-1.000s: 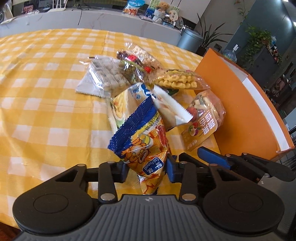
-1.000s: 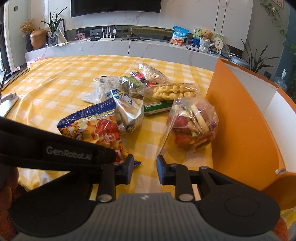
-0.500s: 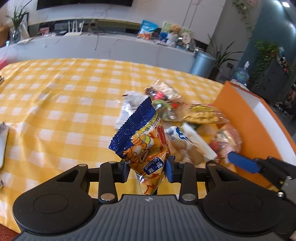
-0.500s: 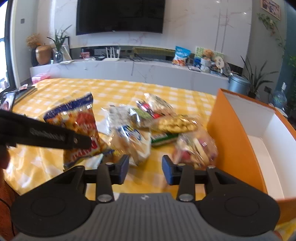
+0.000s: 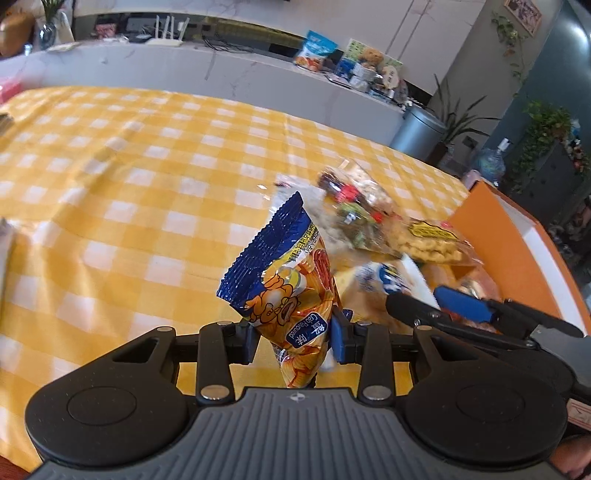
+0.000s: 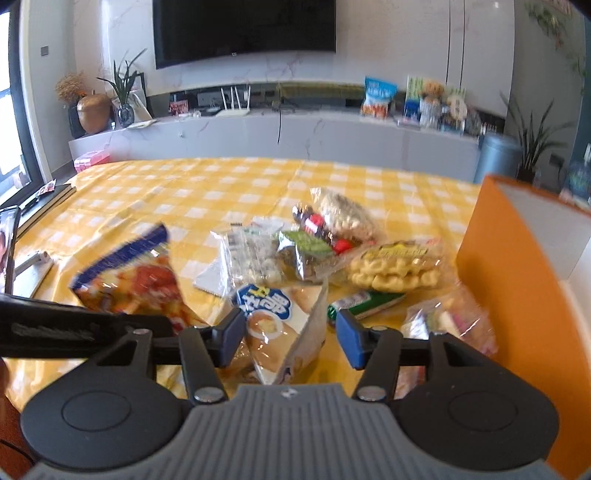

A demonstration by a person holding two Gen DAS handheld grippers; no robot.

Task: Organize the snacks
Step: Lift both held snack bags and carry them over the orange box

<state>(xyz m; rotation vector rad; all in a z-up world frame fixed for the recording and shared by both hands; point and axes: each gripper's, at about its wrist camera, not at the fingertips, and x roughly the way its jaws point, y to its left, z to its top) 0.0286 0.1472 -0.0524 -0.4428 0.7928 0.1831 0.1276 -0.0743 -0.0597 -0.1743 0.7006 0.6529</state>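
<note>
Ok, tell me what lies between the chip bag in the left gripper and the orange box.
The chip bag is shut in the left gripper. The right gripper and the snack pile sit between it and the orange box.

The crisp bag [image 6: 133, 280] is motion-blurred, its lower end hidden behind the left tongs [image 6: 74, 332].

The left wrist view looks forward and down along its gripper over the yellow checked table [image 5: 122, 206], close above a pile of snack packets [image 5: 373, 225] at one o'clock, with the orange box [image 5: 517, 258] at three o'clock. The right wrist view faces the same way from just beside it, towards the television [image 6: 243, 29] at twelve o'clock. Both views share the pile, the box, the table and the far counter [image 6: 332, 136], and each catches the other gripper at its edge.
</note>
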